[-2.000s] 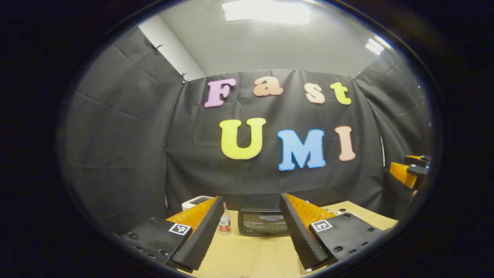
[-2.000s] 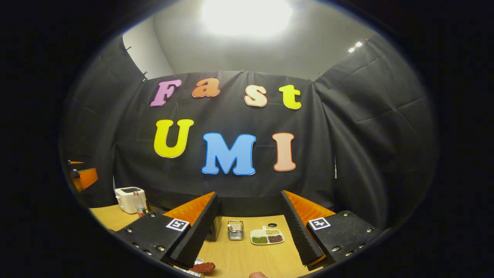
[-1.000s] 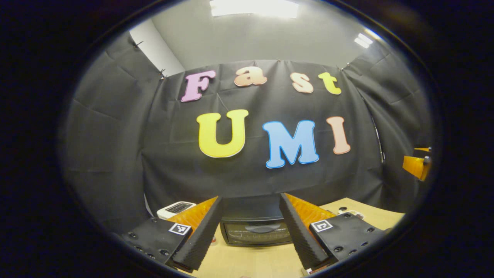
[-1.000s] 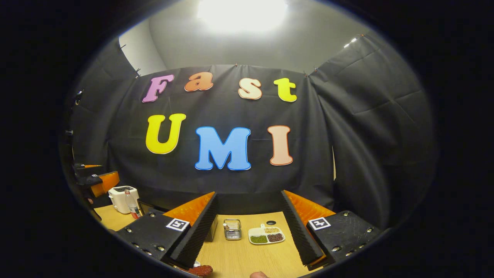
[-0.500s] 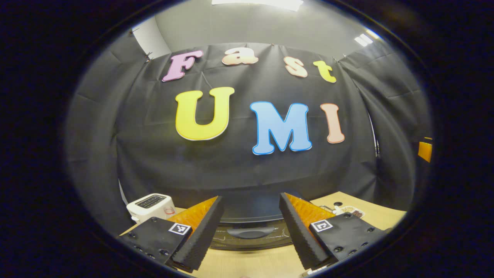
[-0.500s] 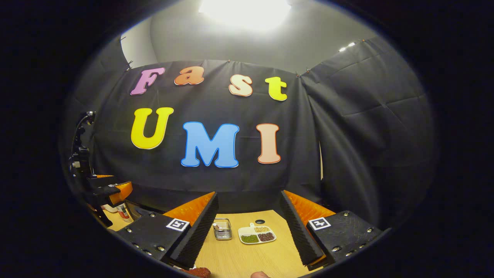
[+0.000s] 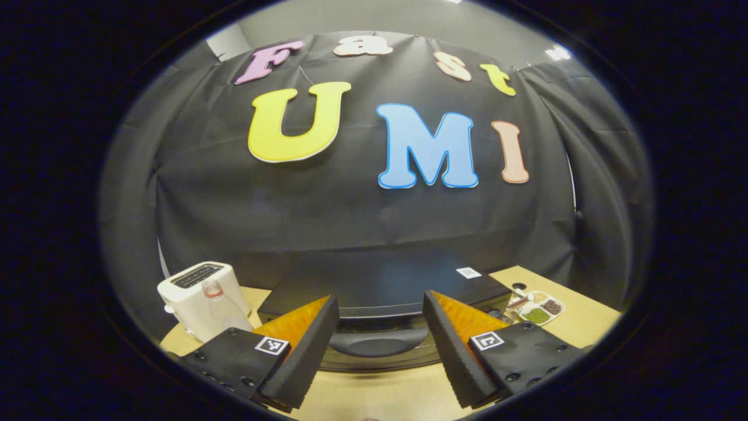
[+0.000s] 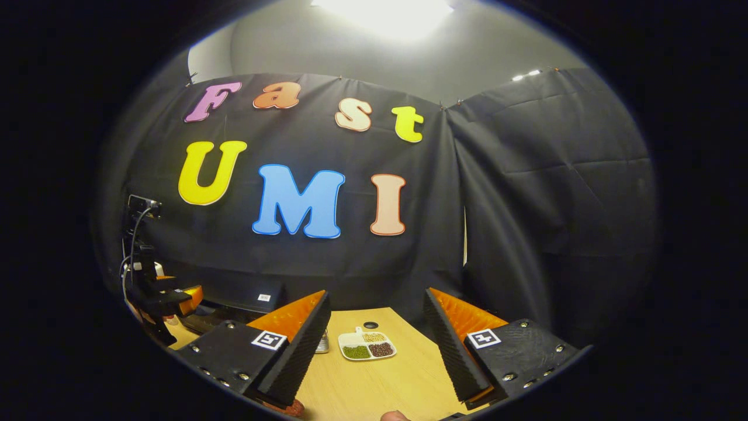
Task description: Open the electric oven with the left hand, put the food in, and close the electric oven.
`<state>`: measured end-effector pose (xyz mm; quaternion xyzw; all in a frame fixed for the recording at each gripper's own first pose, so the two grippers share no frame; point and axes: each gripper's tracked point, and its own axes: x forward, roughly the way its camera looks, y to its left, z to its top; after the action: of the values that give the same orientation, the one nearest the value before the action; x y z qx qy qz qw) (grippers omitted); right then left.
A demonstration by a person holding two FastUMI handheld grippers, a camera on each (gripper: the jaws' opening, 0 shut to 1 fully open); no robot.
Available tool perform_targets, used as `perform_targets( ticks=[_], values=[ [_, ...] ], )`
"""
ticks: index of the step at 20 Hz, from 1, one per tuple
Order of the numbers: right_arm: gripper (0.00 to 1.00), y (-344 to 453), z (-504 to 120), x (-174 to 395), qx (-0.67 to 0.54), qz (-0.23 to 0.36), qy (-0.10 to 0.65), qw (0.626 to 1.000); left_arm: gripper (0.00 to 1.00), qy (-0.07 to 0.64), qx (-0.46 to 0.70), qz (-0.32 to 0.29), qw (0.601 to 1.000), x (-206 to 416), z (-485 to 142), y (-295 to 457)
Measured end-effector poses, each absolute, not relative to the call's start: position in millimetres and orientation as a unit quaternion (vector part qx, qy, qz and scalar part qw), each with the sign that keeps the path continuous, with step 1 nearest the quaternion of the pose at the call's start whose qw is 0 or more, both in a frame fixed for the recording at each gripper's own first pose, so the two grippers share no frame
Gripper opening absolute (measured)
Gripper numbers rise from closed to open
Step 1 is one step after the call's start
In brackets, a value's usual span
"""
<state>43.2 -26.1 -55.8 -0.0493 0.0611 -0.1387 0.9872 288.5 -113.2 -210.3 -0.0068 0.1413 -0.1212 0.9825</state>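
At the bottom of the left gripper view, the left gripper [image 7: 377,345] has its fingers spread wide w/ nothing between the pads. Just beyond them sits the electric oven [image 7: 374,289] – black, door closed, its curved handle [image 7: 378,342] framed in the gap between the fingers but not touched. Left of the oven stands a white toaster [image 7: 196,298] w/ a clear bottle [image 7: 215,301] in front of it. Right of the oven, on the wooden table [image 7: 584,318], lies a small divided dish [image 7: 537,310] of beans.

In the right gripper view, the right gripper [image 8: 377,345] is also released, fingers well apart, holding nothing. At the very bottom edge, beside its left finger, a reddish piece of food [image 8: 286,407] shows – mostly cut off, can't tell what it rests on. Farther on, the divided dish [image 8: 367,345] lies on the table between the fingers, a small metal container [image 8: 321,342] partly hidden behind the left finger, and a dark round spot [image 8: 370,324] behind the dish. Far left, the other gripper is at the oven's [image 8: 234,307] front edge.
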Motion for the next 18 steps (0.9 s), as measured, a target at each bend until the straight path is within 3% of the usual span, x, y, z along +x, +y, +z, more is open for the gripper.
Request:
perform_targets(
  ticks=[9,18],
  values=[
    [0.96,-23.2,-61.6,41.2,-0.058,-0.146,0.078,0.984,0.97,0.173,-0.013,-0.107,0.979,305.0,-251.5,-111.4],
    [0.96,-20.5,-56.6,42.0,-0.054,-0.136,0.068,0.987,1.00,0.159,0.010,-0.104,0.982,297.7,-253.4,-110.9]
  ],
)
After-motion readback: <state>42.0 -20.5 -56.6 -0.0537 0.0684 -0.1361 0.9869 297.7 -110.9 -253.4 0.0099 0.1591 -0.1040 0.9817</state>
